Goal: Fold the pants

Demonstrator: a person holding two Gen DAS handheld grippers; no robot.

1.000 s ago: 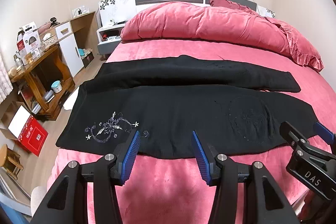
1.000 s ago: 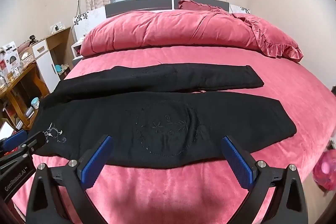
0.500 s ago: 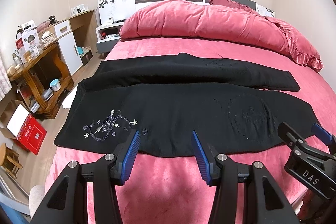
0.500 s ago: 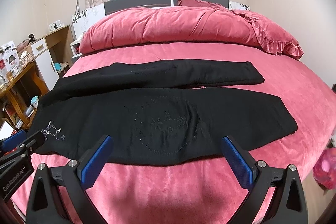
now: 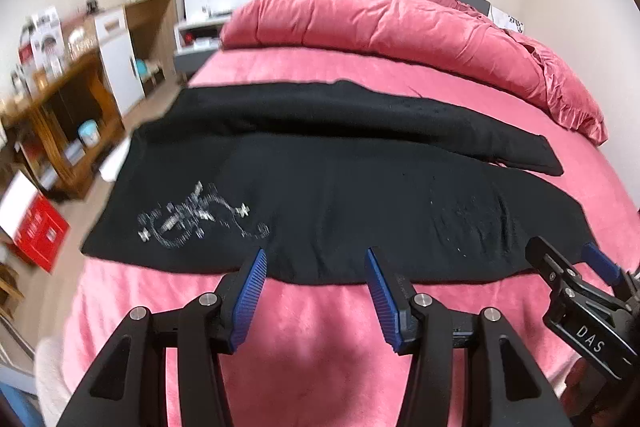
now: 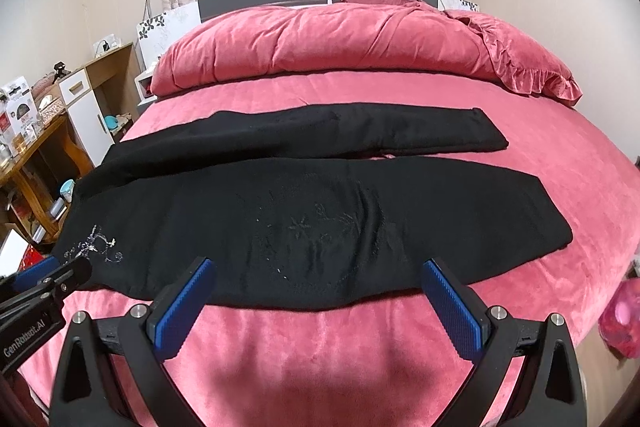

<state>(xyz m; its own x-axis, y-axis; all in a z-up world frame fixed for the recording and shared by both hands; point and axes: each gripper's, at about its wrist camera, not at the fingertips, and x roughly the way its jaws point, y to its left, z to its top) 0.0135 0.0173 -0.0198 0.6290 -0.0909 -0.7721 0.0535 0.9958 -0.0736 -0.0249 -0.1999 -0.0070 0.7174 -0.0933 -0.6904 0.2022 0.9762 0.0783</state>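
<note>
At the far left a wooden desk (image 5: pixel 60 99) stood against the wall with boxes on top, and a red box (image 5: pixel 38 233) sat on the floor below it. The black pants (image 5: pixel 320 195) lay spread flat across the pink bed (image 5: pixel 312 339), waist toward the left and both legs running to the right, the far leg lying just beside the near one. A silver embroidered pattern (image 5: pixel 196 215) showed near the left end. The left tool (image 5: pixel 316 291) hovered over the near edge of the pants, jaws apart and holding nothing. Further right, the right tool (image 6: pixel 320 303) hung over the same edge, jaws spread wide and empty. A rolled pink quilt (image 6: pixel 340 43) lay behind at the headboard.
</note>
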